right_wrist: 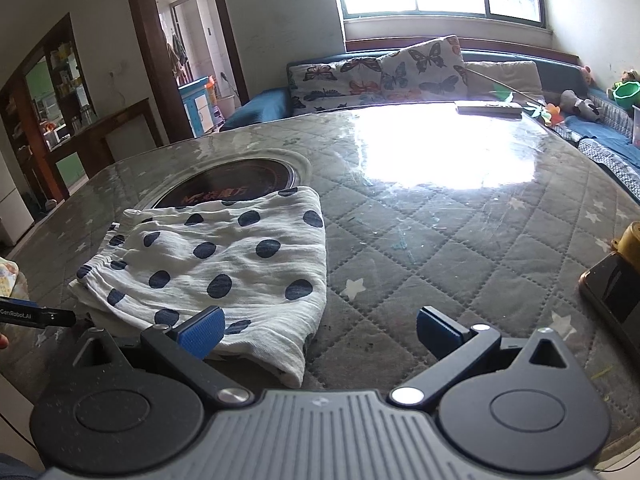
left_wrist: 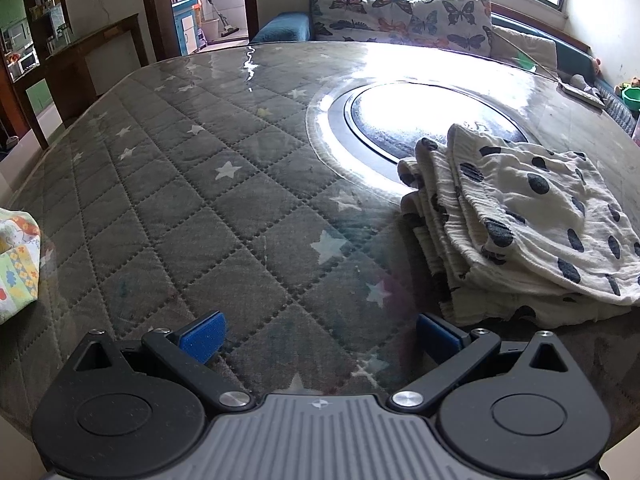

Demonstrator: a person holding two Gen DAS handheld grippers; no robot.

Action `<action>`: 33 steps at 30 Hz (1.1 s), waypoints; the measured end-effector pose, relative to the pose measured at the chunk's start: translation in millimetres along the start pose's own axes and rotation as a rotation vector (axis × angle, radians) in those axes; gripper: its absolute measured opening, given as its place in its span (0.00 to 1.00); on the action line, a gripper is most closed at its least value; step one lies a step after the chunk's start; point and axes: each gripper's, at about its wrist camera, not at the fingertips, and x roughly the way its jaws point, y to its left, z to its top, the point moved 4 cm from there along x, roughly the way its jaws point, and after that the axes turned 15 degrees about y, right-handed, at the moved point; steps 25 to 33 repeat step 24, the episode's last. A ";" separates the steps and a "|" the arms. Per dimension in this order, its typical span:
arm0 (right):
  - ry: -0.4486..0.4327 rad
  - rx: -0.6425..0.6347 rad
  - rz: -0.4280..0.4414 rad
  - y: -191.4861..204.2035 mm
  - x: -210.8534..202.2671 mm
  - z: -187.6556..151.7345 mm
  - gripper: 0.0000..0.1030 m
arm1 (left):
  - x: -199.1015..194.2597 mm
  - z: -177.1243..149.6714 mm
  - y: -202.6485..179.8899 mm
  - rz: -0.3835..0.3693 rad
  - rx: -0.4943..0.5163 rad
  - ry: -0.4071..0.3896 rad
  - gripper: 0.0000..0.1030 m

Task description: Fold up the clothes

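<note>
A white garment with dark polka dots (left_wrist: 516, 220) lies folded in several layers on the glass-covered quilted table (left_wrist: 200, 200). In the right wrist view the same garment (right_wrist: 224, 264) lies left of centre, its near edge just beyond my left finger. My left gripper (left_wrist: 320, 338) is open and empty, hovering over bare table with the garment off to its right. My right gripper (right_wrist: 320, 334) is open too, nothing between its blue pads, the garment's near right corner just ahead on its left side. The tip of the left gripper (right_wrist: 36, 316) shows at the far left of the right wrist view.
A round dark hotplate (left_wrist: 420, 120) is set into the table's middle, partly under the garment. A colourful patterned cloth (left_wrist: 18, 264) lies at the left edge. A phone (right_wrist: 616, 300) and a yellow object (right_wrist: 630, 240) sit at the right edge. A sofa with butterfly cushions (right_wrist: 380, 76) stands behind.
</note>
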 end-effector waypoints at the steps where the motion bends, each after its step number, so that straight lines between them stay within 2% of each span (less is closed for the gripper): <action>1: 0.000 -0.001 0.000 0.5 0.2 0.1 1.00 | 0.5 0.0 -0.6 -0.002 0.001 0.003 1.00; 33: -0.002 -0.002 0.016 13.4 4.0 3.9 1.00 | 4.1 -1.0 -4.0 -0.003 -0.017 -0.010 1.00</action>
